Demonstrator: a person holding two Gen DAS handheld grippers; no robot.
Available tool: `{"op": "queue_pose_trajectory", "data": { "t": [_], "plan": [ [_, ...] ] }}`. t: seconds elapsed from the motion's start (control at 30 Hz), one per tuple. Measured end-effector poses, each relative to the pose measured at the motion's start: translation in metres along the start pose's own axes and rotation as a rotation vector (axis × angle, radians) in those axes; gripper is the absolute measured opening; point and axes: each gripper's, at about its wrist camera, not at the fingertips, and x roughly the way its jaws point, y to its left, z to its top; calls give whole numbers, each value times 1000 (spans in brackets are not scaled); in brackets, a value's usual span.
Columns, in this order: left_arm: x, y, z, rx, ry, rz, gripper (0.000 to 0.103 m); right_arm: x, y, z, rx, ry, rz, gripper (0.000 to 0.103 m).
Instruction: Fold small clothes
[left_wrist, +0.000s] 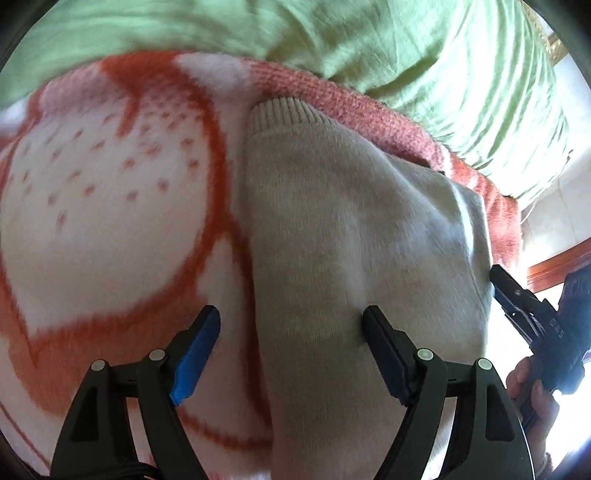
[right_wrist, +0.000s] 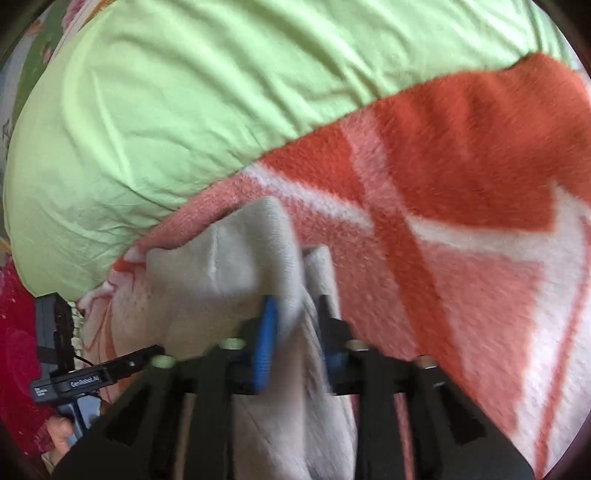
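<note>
**Sock down on the blanket, both grippers closing in**

Left wrist view first: the left gripper (left_wrist: 291, 325) hung over the beige sock (left_wrist: 332, 229), its jaws spread wide and released, nothing pinched. The blue-padded finger sat over the patterned blanket (left_wrist: 103, 206), the other over the sock's body, so the sock's left edge ran up between them. The sock lay lengthwise on the blanket, ribbed cuff at the far end, near the green bedding (left_wrist: 443, 66). That straddle looked like a line-up for a pinch on the near part of the sock. Off at the right edge, the right gripper (left_wrist: 517, 299) came in at the sock's side, a hand (left_wrist: 532, 395) wrapped round its handle.

Over to the right wrist view, blurred with motion: the right gripper (right_wrist: 295, 314) had sock fabric bunched between its jaws, which stood partly apart. Whether the pads were actually pressing the cloth, the blur would not let me say. The sock's far end (right_wrist: 236, 258) flopped over to the left, lying on the orange-and-white blanket (right_wrist: 461, 184) with the green bedding (right_wrist: 184, 92) beyond. The left gripper's body (right_wrist: 85, 380) showed low left.
</note>
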Motion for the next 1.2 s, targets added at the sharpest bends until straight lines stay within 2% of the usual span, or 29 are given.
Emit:
{"op": "queue_pose_trajectory", "data": {
  "t": [0.1, 0.2, 0.23, 0.33, 0.5, 0.63, 0.73, 0.8, 0.93, 1.03, 1.13, 1.2],
  "plan": [
    [-12, 11, -20, -25, 16, -47, 80, -16, -6, -8, 7, -17, 25, 64],
    [-18, 15, -42, -33, 23, -59, 80, -27, -8, -30, -5, 9, 25, 64],
    [-18, 14, -48, -34, 33, -66, 80, -22, 2, -37, -12, 16, 10, 64],
    [-12, 11, -70, -29, 73, -78, 80, -22, -3, -56, -8, 47, -4, 64],
    [0, 7, -92, -22, 109, -81, 80, -13, -10, -67, 9, 91, 10, 65],
    [16, -10, -86, -3, 109, -66, 81, -4, -11, -62, -10, 97, 31, 72],
    [23, -12, -82, 2, 124, -75, 81, 7, -22, -68, -17, 164, 26, 70],
    [30, -18, -79, 2, 131, -78, 83, 7, -33, -75, -14, 173, 16, 65],
    [30, -17, -73, 3, 120, -90, 84, 0, -35, -71, 14, 167, 39, 64],
    [32, -12, -66, -6, 116, -100, 87, 2, -28, -54, 26, 134, 100, 66],
    [37, -10, -60, -12, 113, -117, 88, 23, -25, -39, 29, 153, 111, 73],
    [45, -12, -59, -17, 119, -158, 87, 37, -29, -36, 47, 169, 130, 79]
  ]
}}
